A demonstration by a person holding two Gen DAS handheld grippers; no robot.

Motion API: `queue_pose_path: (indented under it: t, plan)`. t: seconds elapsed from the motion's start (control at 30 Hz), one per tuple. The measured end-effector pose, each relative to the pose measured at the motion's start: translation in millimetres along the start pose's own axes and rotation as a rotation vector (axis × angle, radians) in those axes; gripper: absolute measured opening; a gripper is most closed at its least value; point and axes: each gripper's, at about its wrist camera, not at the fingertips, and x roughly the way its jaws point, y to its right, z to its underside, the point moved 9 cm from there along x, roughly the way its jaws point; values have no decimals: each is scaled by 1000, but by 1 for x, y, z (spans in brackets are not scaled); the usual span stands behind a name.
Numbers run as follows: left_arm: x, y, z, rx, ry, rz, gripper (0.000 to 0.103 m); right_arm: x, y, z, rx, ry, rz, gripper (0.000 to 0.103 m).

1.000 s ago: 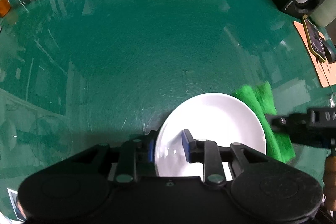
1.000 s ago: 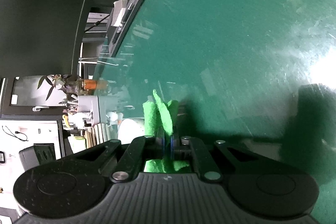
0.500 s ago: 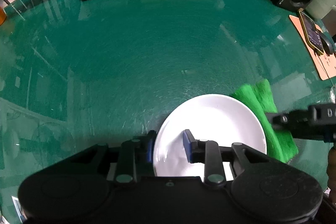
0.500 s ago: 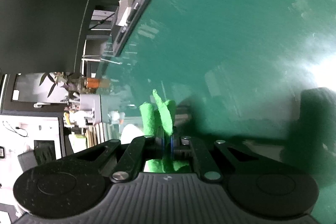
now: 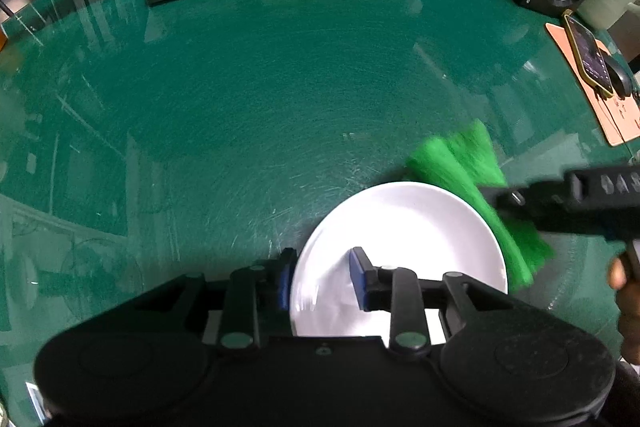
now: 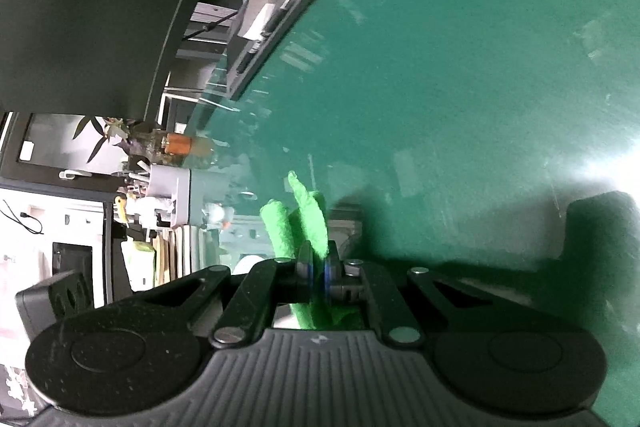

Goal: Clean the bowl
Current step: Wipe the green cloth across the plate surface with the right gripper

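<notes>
Wiping stage, by the look of it. White bowl (image 5: 400,227) low and right of centre in the left wrist view, sitting on the green tabletop (image 5: 240,107).

Left tool (image 5: 320,279) astride the bowl's near-left rim, one blue pad outside the wall, the other over the inner slope. Cannot tell whether those pads truly pinch the rim or merely bracket it. Should be checked first: for a steady wipe, clamp down firmly enough that the bowl neither spins nor skates on the slick surface.

Right tool (image 5: 496,197) reaching in from the right edge of that view, clenched on a green cloth (image 5: 460,163) at the bowl's far-right rim. Same grip plain in the right wrist view: pads of the right tool (image 6: 318,273) squeezed tight, folds of cloth (image 6: 308,215) sticking out ahead and a tail trailing below.

To do it well: bring the loose free end over the rim, press it flat against the inner slope, sweep in arcs along the curve towards the middle. Keep the hard pads off the glaze. Work away from the held edge, to avoid knocking the two tools together.

Bowl: shallow, round, smooth, glossy, probably ceramic; thin rim, gentle slope. Cloth: fuzzy, soft, folded into thick pleats, bright green. Tabletop: glassy, reflective, finely scratched, likely slippery.
</notes>
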Motion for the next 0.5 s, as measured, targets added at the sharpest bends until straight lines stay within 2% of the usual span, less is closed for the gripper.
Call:
queue_pose_path:
  t: [0.13,0.33,0.5]
  plan:
    - [0,0,0,0,-1,-2,30,-6,8,10,12,-21,14,5]
    - [-1,2,-1,6,-1,-7,31,15,-4,-5,-13,1,6,5]
    - [-1,4,-3,8,-1,-3,33,12,-4,-3,-30,-1,-1,5]
